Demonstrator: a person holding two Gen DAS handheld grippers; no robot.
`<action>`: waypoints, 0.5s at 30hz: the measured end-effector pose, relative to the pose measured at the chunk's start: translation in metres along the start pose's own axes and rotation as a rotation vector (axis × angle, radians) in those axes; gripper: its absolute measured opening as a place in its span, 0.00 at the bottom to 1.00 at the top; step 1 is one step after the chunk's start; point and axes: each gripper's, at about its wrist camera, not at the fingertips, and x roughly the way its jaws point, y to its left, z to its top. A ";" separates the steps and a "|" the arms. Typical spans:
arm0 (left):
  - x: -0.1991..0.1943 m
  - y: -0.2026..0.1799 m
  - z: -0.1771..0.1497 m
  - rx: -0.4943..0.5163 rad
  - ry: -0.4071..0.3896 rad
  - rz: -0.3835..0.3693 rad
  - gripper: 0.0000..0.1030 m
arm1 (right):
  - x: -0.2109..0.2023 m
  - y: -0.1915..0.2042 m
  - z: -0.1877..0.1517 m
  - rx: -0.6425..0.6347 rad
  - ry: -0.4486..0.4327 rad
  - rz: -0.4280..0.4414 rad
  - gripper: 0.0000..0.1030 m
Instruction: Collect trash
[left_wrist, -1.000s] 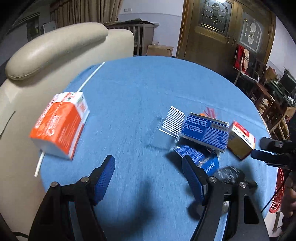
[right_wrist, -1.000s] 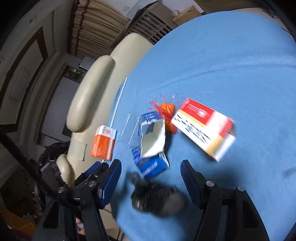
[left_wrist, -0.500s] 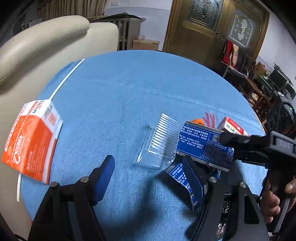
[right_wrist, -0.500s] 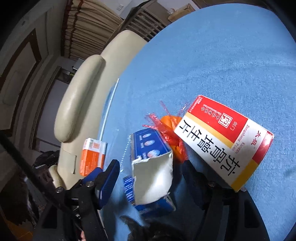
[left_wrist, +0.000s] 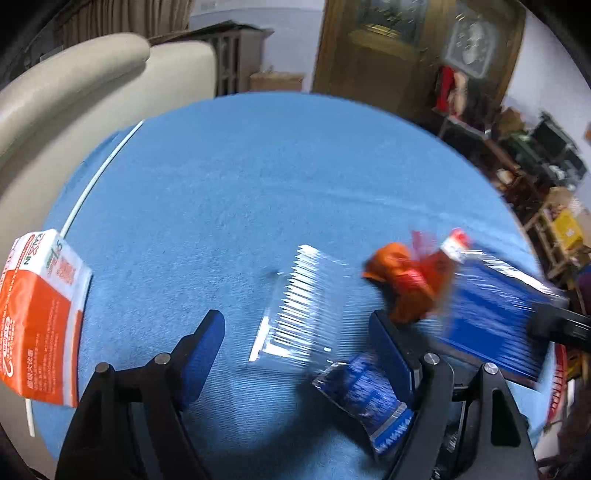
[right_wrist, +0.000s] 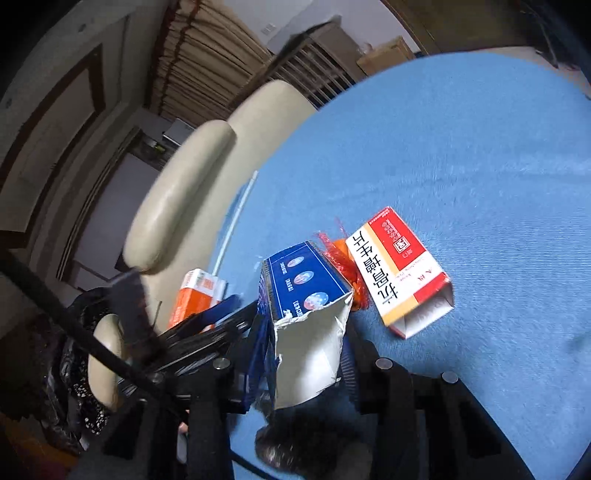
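trash: torn blue box (right_wrist: 306, 295) is sitting between your right claw (right_wrist: 303, 365) at the desk (right_wrist: 480, 166) edge
right claw: closing on it, keep squeezing evenly
left claw (left_wrist: 295, 343): hanging apart, empty, over the clear tray (left_wrist: 303, 306)

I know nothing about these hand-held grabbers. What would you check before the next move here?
1. Torn blue box between the fingers of the right gripper: ok, the jaws are closing on it.
2. Grip firm: cannot tell, the box hides one finger.
3. Left gripper free: ok, open, nothing held, over the clear plastic tray.
4. Orange wrapper clear of the blue box: cannot tell, it lies close behind it.
5. All trash collected: not ok, the red and white box and the orange box lie on the blue tablecloth.
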 end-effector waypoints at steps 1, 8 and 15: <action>0.001 0.000 0.001 -0.008 -0.005 -0.004 0.78 | -0.006 -0.001 -0.002 -0.001 -0.006 0.007 0.39; 0.012 0.000 0.000 -0.015 0.018 -0.025 0.39 | -0.058 -0.016 -0.013 0.009 -0.048 0.024 0.39; -0.020 -0.019 -0.006 0.010 -0.024 0.032 0.09 | -0.126 -0.037 -0.026 0.045 -0.168 -0.025 0.39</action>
